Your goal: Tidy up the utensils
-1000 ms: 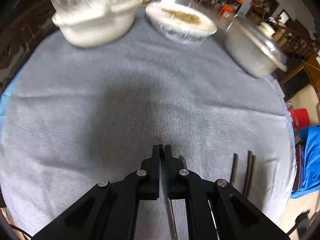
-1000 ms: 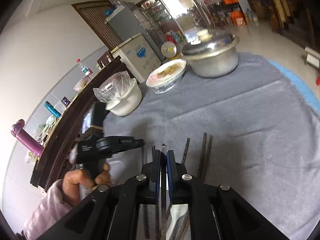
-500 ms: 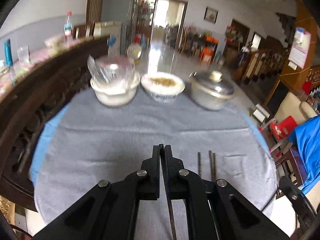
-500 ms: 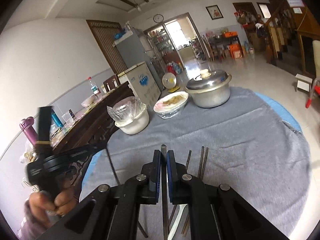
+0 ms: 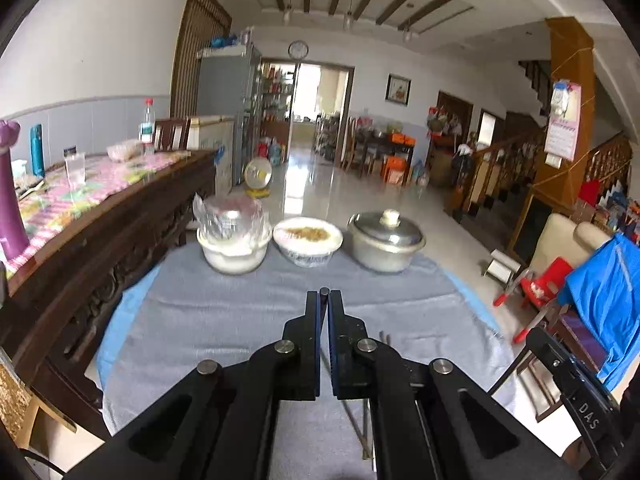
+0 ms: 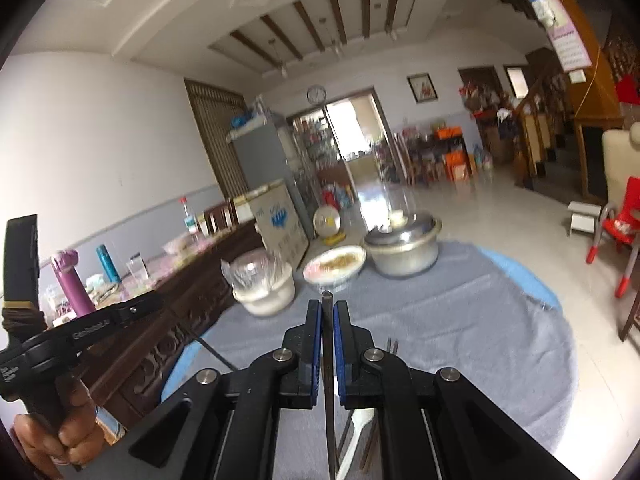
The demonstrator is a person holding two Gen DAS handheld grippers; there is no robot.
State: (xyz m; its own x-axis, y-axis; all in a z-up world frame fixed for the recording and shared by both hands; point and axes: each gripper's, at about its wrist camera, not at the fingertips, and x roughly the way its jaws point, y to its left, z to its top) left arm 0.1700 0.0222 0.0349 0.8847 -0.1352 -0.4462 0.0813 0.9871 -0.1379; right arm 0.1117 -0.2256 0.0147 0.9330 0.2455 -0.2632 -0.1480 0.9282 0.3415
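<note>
Lettering "DAS" (image 5: 587, 421) is readable on the right tool's body at the left-wrist view's lower right edge. Left tool (image 5: 324, 294) is clamped on one dark chopstick (image 5: 323, 291); right tool (image 6: 327, 304) is clamped on another chopstick (image 6: 329, 360). Both are held above the grey-clothed surface (image 5: 224, 312). Remaining chopsticks (image 6: 391, 345) and a white spoon (image 6: 356, 436) lie on the cloth below. A bowl (image 5: 308, 240) and pot (image 5: 386, 246) stand at the far edge.

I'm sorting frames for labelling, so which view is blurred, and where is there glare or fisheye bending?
Left wrist view: mostly sharp; the doorway is blown out, glare streaks the floor, and walls bow toward the dark corners. Right wrist view: motion-smeared, the metal pot and bagged bowl soft; only the right gripper is crisp.
</note>
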